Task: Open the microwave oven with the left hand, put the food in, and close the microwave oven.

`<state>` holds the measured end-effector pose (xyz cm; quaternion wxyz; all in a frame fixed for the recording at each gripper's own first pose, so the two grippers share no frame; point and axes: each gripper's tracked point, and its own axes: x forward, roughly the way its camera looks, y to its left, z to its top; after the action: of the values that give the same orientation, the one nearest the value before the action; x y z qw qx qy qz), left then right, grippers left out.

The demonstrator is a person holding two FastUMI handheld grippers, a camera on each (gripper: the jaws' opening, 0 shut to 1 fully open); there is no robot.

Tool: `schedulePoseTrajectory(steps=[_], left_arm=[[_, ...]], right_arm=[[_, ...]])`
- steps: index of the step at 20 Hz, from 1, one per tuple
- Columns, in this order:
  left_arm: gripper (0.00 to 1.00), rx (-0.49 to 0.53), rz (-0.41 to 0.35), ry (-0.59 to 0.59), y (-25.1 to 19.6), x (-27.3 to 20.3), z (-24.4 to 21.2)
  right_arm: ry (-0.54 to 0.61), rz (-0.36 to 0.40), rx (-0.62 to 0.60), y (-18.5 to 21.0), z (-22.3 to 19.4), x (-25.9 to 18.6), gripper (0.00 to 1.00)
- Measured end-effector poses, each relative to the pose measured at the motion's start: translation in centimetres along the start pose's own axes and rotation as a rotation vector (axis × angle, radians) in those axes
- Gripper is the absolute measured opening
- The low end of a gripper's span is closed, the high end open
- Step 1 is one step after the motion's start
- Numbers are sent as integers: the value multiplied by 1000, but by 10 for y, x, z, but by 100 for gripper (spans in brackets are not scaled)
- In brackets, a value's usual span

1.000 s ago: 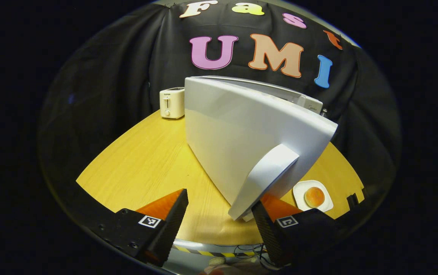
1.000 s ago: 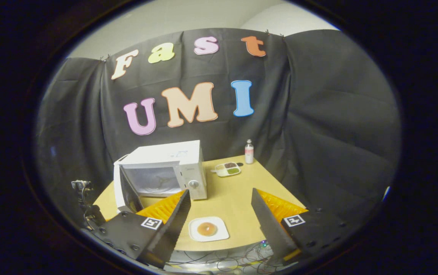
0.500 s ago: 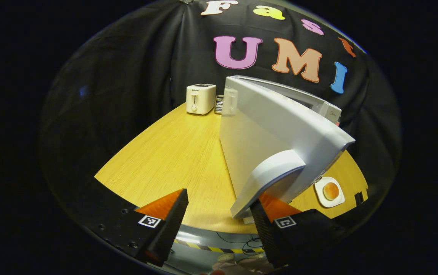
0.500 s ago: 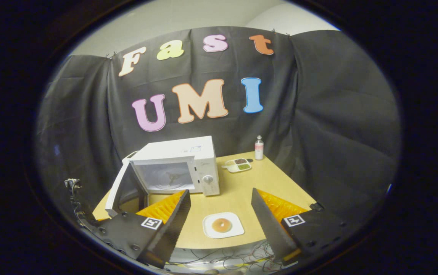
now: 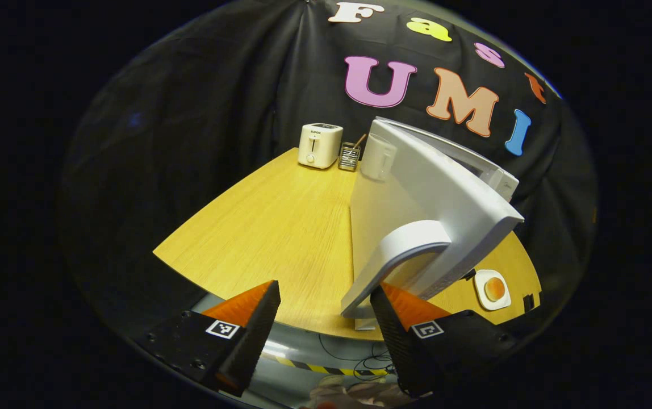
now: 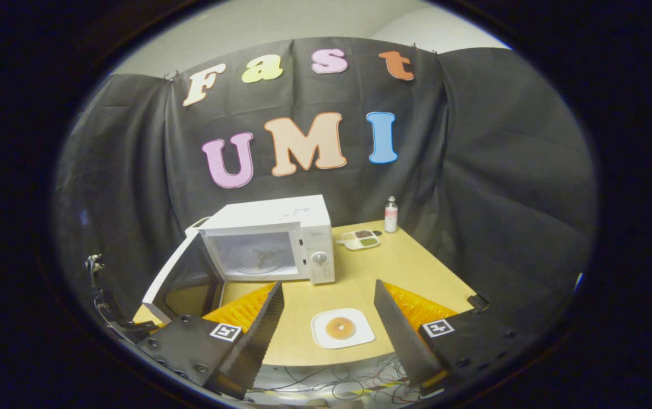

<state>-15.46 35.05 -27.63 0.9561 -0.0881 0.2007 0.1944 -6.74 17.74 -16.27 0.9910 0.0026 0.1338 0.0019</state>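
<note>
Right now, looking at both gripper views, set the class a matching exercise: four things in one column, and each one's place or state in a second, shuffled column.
Things
1. white microwave door
2. round brown bun on a white square plate
3. cream toaster
4. small bottle

Places or states
A. at a far corner of the table, left of the microwave
B. swung wide open
C. near the table's front edge
D. at the back, by the divided food tray

Pairs: 1-B, 2-C, 3-A, 4-D

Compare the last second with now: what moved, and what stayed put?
The microwave door swung wider open, drawn by the left tool, whose open fingers bracket the handle without clamping. The right tool stayed open, nearing the bun on its plate.
</note>
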Motion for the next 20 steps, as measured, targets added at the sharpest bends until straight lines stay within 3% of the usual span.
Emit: schedulePoseTrajectory(steps=[7,8,10,11,12,15,16,20], left_arm=[[90,-43,103,-45,57,-20,17],[95,-54,115,-52,62,-25,20],[90,-60,138,-84,69,-33,31],[90,-59,153,-100,71,-36,36],[90,-54,170,-119,73,-40,43],[90,-68,218,-177,74,-55,62],[90,-83,233,-193,73,-62,67],[90,-139,289,-255,56,-85,86]], right_arm=[[38,19,-4,16,-15,19,92],[42,19,-7,15,-17,22,92],[61,13,-15,9,-23,32,92],[79,9,-14,5,-28,37,99],[96,8,-13,1,-33,44,99],[162,9,-29,-12,-49,69,99],[190,15,-38,-17,-56,80,92],[361,76,-42,-22,-93,119,92]])
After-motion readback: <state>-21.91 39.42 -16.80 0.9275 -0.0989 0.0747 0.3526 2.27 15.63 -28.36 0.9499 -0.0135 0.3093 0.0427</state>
